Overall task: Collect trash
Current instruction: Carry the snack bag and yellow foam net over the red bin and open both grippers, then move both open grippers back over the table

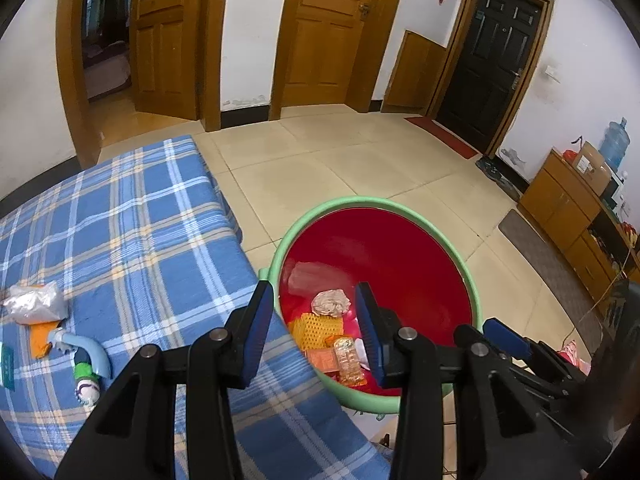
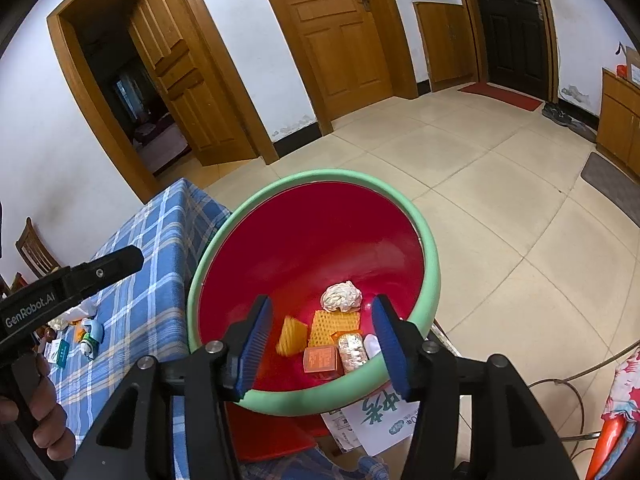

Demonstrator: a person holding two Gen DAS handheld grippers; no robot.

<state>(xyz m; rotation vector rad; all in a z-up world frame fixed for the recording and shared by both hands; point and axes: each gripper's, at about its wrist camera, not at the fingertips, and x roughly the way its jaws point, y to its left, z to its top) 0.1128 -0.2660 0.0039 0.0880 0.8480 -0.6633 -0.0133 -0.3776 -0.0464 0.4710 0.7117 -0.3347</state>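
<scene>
A green-rimmed bin [image 1: 452, 256] [image 2: 430, 248] with a red liner stands beside the blue checked table [image 1: 132, 220] [image 2: 160, 248]. It holds a crumpled tissue [image 1: 330, 302] [image 2: 341, 297], orange mesh pieces [image 1: 318, 330] [image 2: 334, 326], an orange box [image 2: 321, 359] and a clear wrapper [image 1: 349, 360] [image 2: 351, 350]. A blurred orange piece [image 2: 291, 336] is in mid-air inside the bin. My right gripper [image 2: 322, 346] is open and empty over the bin. My left gripper [image 1: 314, 334] is open and empty at the bin's near rim. On the table lie a plastic bag [image 1: 36, 304], an orange wrapper [image 1: 42, 338] and a blue-green tube item [image 1: 90, 364].
Beige tiled floor stretches behind the bin to wooden doors [image 1: 320, 32] and a dark door [image 1: 488, 52]. Wooden cabinets [image 1: 560, 204] line the right wall. Printed paper [image 2: 376, 416] and a red stool [image 2: 272, 432] lie under the bin. My left gripper's body [image 2: 68, 284] shows at the left.
</scene>
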